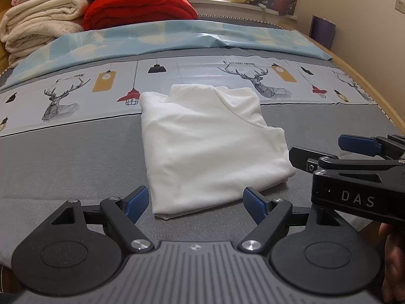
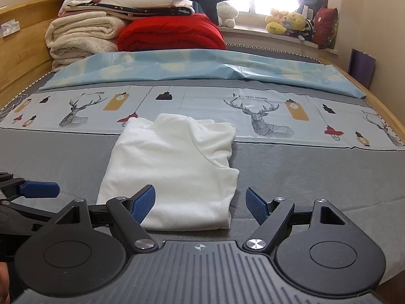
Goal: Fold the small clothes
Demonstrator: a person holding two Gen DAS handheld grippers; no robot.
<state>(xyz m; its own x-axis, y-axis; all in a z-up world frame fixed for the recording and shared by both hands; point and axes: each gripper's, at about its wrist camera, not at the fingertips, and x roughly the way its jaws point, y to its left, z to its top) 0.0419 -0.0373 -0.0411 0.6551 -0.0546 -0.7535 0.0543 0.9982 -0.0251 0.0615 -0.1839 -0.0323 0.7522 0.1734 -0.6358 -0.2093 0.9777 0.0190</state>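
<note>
Holding both claws released at the near edge of the white garment (image 1: 207, 149), already part-folded on the grey bed (image 1: 63, 167), I'd pinch its near corners evenly with left claw (image 1: 195, 204) and right claw (image 2: 201, 204), then fold far.

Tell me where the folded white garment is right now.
The folded white cotton garment lies mid-bed on the grey sheet, its far edge over the deer-print strip, just ahead of both open grippers.

Soft matt white cloth garment (image 1: 202, 147) lies on rough grey woven bedcover (image 1: 76, 167); wooden bed frame (image 2: 20, 50) looks smooth.
</note>
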